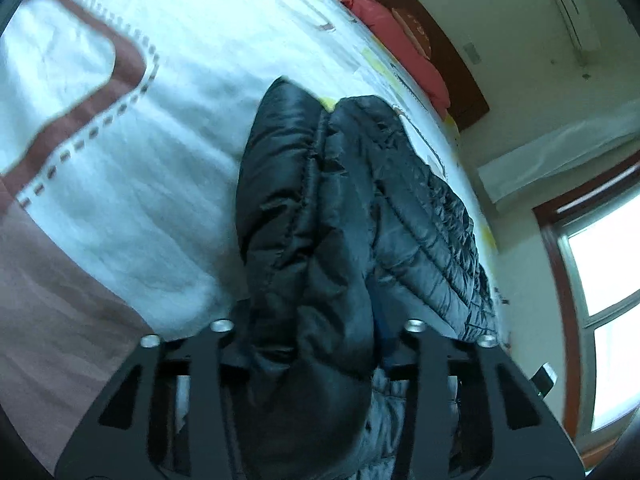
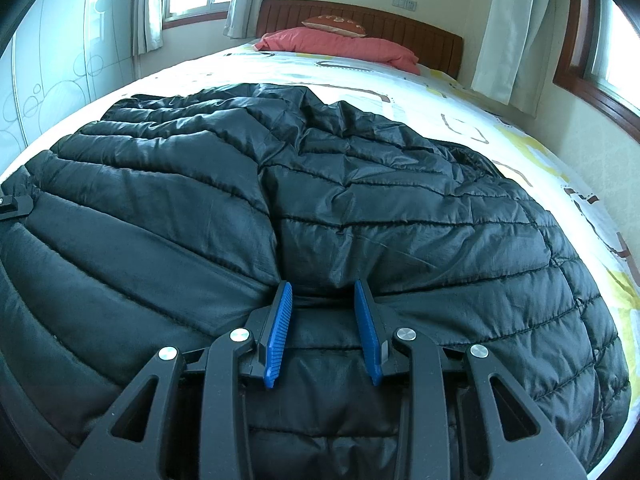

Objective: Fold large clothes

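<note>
Right gripper [image 2: 323, 330]: the two blue ribbed fingers [image 2: 278, 334] stand a little apart with a pinched ridge of the black quilted jacket [image 2: 340, 184] bunched between them, the fabric puckering inward at the tips, so the fingers read as clamped on the jacket's near edge. Left gripper [image 1: 316, 344]: its fingers are buried under a thick puffy fold of the same jacket [image 1: 320, 216] that fills the gap between the black arms; only a sliver of blue shows on the right side, and the pads themselves are hidden, but the fold is squeezed narrow where it passes between the arms, consistent with a clamp on the jacket. In the left wrist view the gripped fold rises from the fingers as a padded roll, with the rest of the jacket lying beyond it. In the right wrist view the jacket lies spread broad across the bed [image 2: 460, 92], covering most of its near half, rumpled toward the middle. The bed sheet [image 1: 152, 128] is white with brown and yellow outline shapes. A red pillow [image 2: 340, 46] sits at the head of the bed against a dark wooden headboard [image 2: 400, 24], with a smaller patterned cushion [image 2: 334, 24] on top. Pale curtains [image 2: 504, 28] hang beside wood-framed windows [image 2: 600, 60].
</note>
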{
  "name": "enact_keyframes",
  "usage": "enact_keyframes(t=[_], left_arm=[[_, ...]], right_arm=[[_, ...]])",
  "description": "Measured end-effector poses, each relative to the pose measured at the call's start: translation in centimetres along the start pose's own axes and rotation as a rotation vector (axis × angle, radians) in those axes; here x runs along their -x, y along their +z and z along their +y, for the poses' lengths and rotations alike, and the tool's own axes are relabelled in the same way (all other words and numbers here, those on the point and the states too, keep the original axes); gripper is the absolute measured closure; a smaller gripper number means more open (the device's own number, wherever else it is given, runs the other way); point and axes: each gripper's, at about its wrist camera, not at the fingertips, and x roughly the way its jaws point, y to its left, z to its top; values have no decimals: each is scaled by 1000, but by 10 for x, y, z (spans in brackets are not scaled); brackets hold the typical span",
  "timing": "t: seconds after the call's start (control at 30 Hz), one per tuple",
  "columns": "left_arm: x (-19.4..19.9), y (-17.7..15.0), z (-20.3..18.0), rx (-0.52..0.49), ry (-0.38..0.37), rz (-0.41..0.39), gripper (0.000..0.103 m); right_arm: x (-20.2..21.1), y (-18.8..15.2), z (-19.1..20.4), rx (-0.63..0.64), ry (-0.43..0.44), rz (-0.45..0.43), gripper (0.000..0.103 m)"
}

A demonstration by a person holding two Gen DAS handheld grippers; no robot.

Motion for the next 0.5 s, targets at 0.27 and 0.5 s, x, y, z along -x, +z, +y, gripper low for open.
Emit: enact_keyframes(t=[0.27,0.5], left_arm=[[30,-4,-64,-151,81,-102,81],[51,-13,-122,-260,55,-143,82]], right_arm=[[0,0,0,-3,1,0,70],[9,9,-20,-48,14,1,67]])
